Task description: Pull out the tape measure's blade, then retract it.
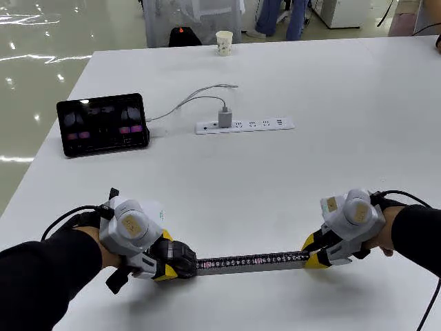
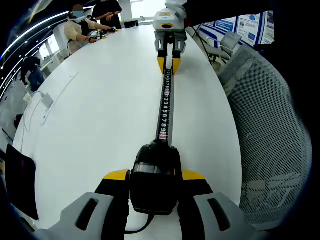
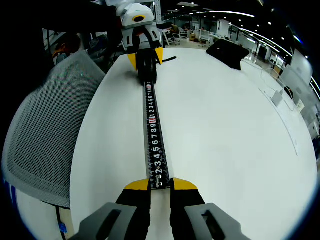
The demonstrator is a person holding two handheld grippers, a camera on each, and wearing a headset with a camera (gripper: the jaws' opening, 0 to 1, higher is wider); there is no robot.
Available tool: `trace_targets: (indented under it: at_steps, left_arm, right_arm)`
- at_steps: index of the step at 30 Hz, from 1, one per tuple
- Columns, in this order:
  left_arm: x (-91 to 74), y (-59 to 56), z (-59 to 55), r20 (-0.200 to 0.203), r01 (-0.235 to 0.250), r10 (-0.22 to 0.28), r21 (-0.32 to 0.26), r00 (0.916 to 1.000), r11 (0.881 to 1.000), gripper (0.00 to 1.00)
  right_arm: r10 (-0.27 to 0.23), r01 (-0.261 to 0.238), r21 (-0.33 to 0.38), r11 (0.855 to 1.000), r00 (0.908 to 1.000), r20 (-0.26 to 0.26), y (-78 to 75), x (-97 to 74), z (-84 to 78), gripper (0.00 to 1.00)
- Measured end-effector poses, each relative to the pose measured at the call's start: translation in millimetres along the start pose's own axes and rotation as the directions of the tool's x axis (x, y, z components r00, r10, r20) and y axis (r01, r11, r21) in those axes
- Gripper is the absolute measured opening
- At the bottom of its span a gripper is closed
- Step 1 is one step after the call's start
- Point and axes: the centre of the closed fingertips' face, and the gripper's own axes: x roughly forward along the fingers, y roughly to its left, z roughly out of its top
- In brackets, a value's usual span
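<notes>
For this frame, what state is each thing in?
left gripper: shut on tape measure case
right gripper: shut on blade end
blade: pulled out, straight between grippers
tablet: screen lit
charger: plugged into power strip
paper cup: upright

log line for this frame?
phase: blade pulled out, retract not yet done | left gripper: shut on tape measure case | right gripper: shut on blade tip | blade: straight between grippers

Two tongs, the left tongs and right tongs; one tape, tablet, power strip, charger, cup and bench each.
</notes>
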Motion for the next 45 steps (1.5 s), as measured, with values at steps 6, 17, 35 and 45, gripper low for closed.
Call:
trace_targets:
  at_steps: [6, 17, 35, 45]
  left_arm:
    - [0.0, -0.1, 0.1, -0.001, 0.002, -0.002, 0.001, 1.0000, 1.000, 0.31]
    - [0.2, 0.1, 0.1, 0.000, 0.003, -0.003, 0.003, 1.0000, 1.000, 0.31]
    - [1.6, 0.5, 1.1, 0.009, -0.001, 0.001, -0.006, 1.0000, 1.000, 0.31]
    - [3.1, 1.3, 0.4, -0.006, 0.002, -0.002, 0.003, 1.0000, 1.000, 0.32]
  right_arm:
    - [0.001, -0.001, 0.004, 1.000, 1.0000, -0.005, 0.9, -2.3, -2.8, 0.11]
    - [-0.001, 0.001, 0.019, 1.000, 1.0000, -0.005, 1.3, -4.7, -7.9, 0.11]
    - [-0.005, 0.005, 0.061, 0.998, 1.0000, -0.005, 1.3, -5.9, -10.2, 0.11]
    - [-0.002, 0.007, 0.070, 0.997, 0.9972, -0.075, 1.3, -2.9, -8.3, 0.12]
